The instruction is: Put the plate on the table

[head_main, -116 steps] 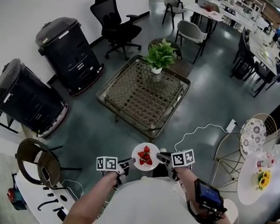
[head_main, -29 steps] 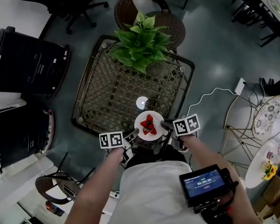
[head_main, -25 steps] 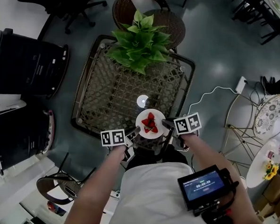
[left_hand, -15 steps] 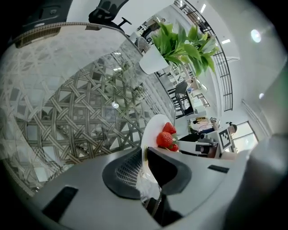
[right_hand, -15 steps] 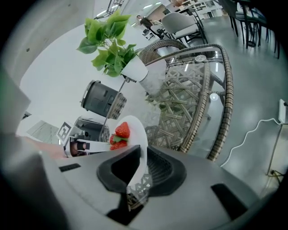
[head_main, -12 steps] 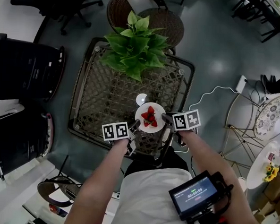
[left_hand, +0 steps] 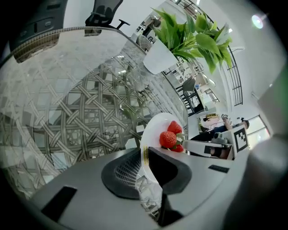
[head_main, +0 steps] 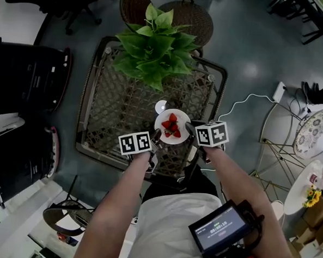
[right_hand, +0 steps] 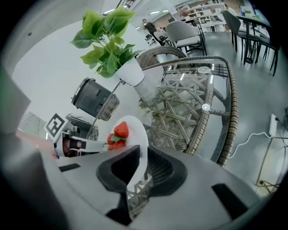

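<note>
Plate (head_main: 182,119) moved over glass-topped wicker table (head_main: 114,101) near potted plant (head_main: 155,46); left gripper (head_main: 157,134), right gripper (head_main: 188,125) pinch rim, left jaws just opening.

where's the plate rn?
Head view, centre: the plate is over the near edge of the wicker table, short of the potted plant, its rim between the jaws of the left gripper, which have just been opening, and the right gripper.

Glossy grey floor (head_main: 258,66), wicker chair (head_main: 200,27), dark bins (head_main: 23,73) at left
</note>
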`<state>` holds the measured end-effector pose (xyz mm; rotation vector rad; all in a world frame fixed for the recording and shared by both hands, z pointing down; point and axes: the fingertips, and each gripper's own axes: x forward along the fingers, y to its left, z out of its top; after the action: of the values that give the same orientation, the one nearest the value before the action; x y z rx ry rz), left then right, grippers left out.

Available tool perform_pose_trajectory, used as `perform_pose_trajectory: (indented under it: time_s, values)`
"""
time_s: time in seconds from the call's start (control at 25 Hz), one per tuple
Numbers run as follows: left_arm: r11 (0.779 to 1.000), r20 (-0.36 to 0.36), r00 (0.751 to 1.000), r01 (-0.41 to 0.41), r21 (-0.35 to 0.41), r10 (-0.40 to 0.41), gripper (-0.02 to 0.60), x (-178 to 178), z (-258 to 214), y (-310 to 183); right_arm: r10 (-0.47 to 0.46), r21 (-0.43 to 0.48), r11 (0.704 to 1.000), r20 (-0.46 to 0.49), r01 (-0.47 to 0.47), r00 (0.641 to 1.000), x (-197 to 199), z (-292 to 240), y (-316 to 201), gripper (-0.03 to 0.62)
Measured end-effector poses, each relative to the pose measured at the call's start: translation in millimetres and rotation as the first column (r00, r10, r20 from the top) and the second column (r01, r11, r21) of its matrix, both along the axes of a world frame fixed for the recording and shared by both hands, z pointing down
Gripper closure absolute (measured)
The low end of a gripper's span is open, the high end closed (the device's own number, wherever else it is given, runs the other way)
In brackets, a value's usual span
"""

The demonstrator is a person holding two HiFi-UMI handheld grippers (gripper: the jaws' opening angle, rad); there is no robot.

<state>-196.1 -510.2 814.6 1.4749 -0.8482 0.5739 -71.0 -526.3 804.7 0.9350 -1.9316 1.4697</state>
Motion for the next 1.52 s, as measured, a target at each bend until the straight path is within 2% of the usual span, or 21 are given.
perform_pose_trajectory:
  time_s: [0.28, 0.64, 0.84, 0.96, 1.28, 1.44, 1.52]
  values:
    - [1.0, 0.0, 1.0, -0.003, -0.009, 0.003, 0.548, 0.1, 1.5, 0.7, -0.018, 0.012, 1.0, -0.049, 0.019, 0.999, 1.1, 6.0, -0.8, 0.556]
    - [1.0, 0.005, 1.0, 0.012, -0.003, -0.012, 0.548, -2.1, 3.3, -5.6, -0.087, 0.05, 0.994, -0.122, 0.094, 0.989, -3.5, 12.9, -7.6, 0.542]
    - [1.0, 0.007, 1.0, 0.004, 0.015, -0.004, 0.548, -2.4, 2.8, -5.3, -0.16, 0.081, 0.98, -0.213, 0.181, 0.964, -3.9, 13.2, -7.3, 0.526]
    - [1.0, 0.013, 1.0, -0.004, 0.029, 0.004, 0.546, -1.8, 2.4, -6.3, -0.173, 0.087, 0.976, -0.232, 0.198, 0.957, -3.6, 13.4, -8.2, 0.523]
    - [0.999, -0.002, 1.0, -0.03, 0.037, 0.03, 0.489, 4.6, -0.6, -0.5, -0.163, 0.085, 0.978, -0.252, 0.189, 0.954, -0.3, 14.0, -3.4, 0.505]
    - [0.999, -0.011, 1.0, -0.013, 0.042, 0.014, 0.448, 5.6, -4.0, -2.1, -0.148, 0.09, 0.98, -0.251, 0.176, 0.957, 0.0, 13.5, -4.7, 0.505]
    - [0.998, 0.007, 1.0, -0.006, 0.056, 0.005, 0.416, 2.6, -5.7, -3.2, -0.14, 0.09, 0.982, -0.253, 0.167, 0.957, 1.1, 14.0, -4.5, 0.493]
